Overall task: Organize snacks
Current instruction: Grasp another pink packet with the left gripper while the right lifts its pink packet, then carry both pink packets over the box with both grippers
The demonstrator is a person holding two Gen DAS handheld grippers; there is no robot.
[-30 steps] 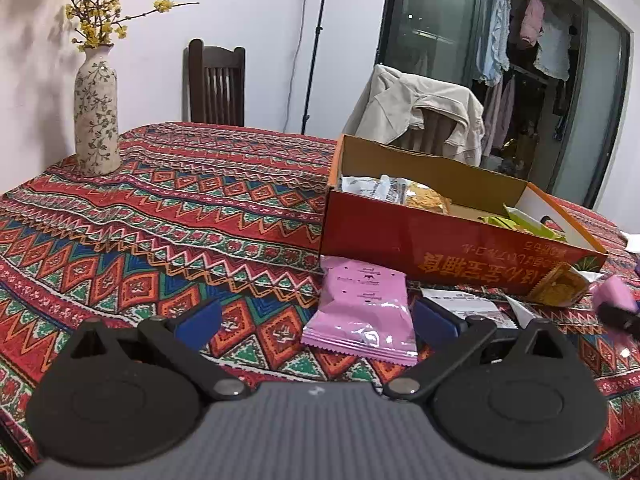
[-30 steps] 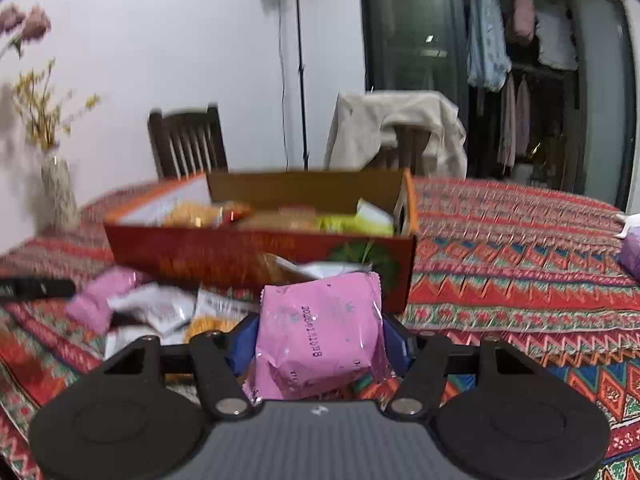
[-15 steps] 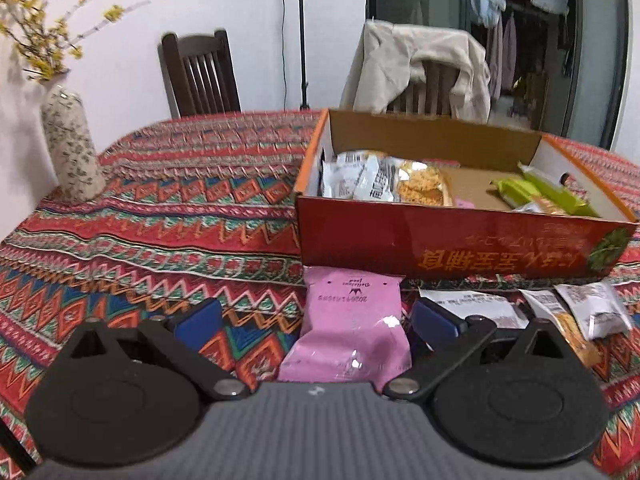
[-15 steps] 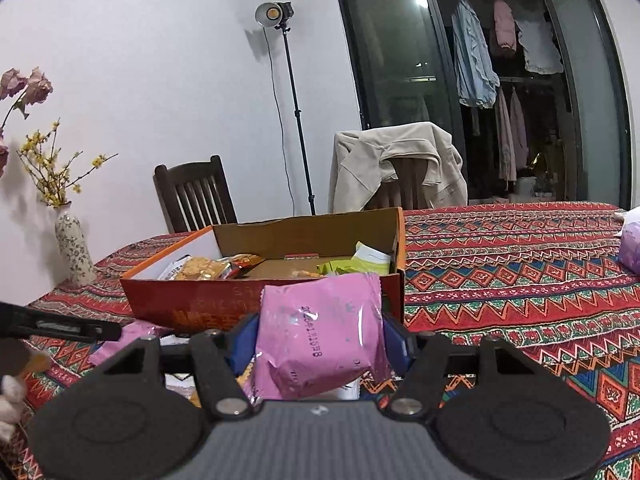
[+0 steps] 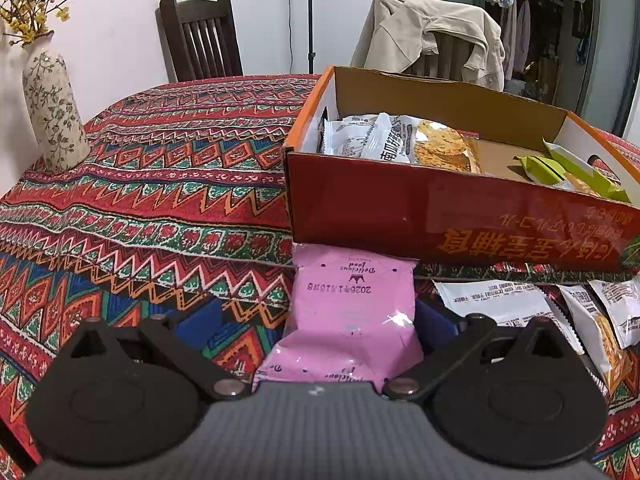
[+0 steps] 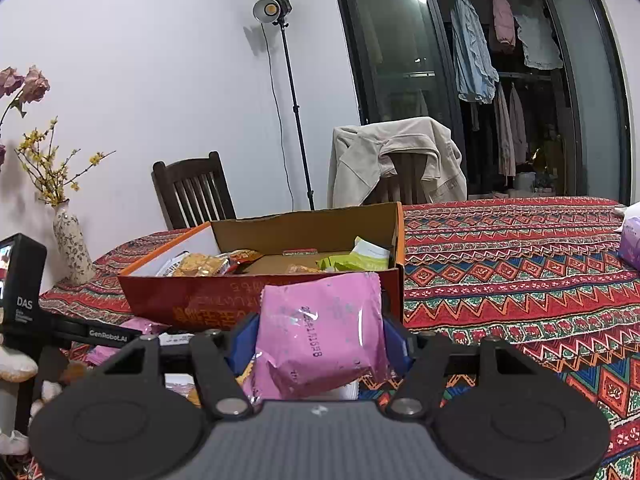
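A red cardboard box [image 5: 440, 216] with an orange rim holds white, orange and green snack packets. A pink snack packet [image 5: 352, 312] lies on the tablecloth against the box's front wall, between the fingers of my left gripper [image 5: 316, 322], which is open; the right finger is close to the packet's edge. My right gripper [image 6: 320, 338] is shut on a second pink packet [image 6: 320, 332] and holds it up in front of the box [image 6: 192, 300], near its right corner.
Several white and orange packets [image 5: 560, 312] lie on the cloth in front of the box. A flowered vase [image 5: 50, 112] stands at the table's far left. Two chairs [image 5: 200, 40] stand behind the table. A purple pack [image 6: 632, 240] sits at the far right.
My left gripper moved forward over the lying pink packet and closer to the box. My right gripper rose with its pink packet; the left gripper's body came into the right view.
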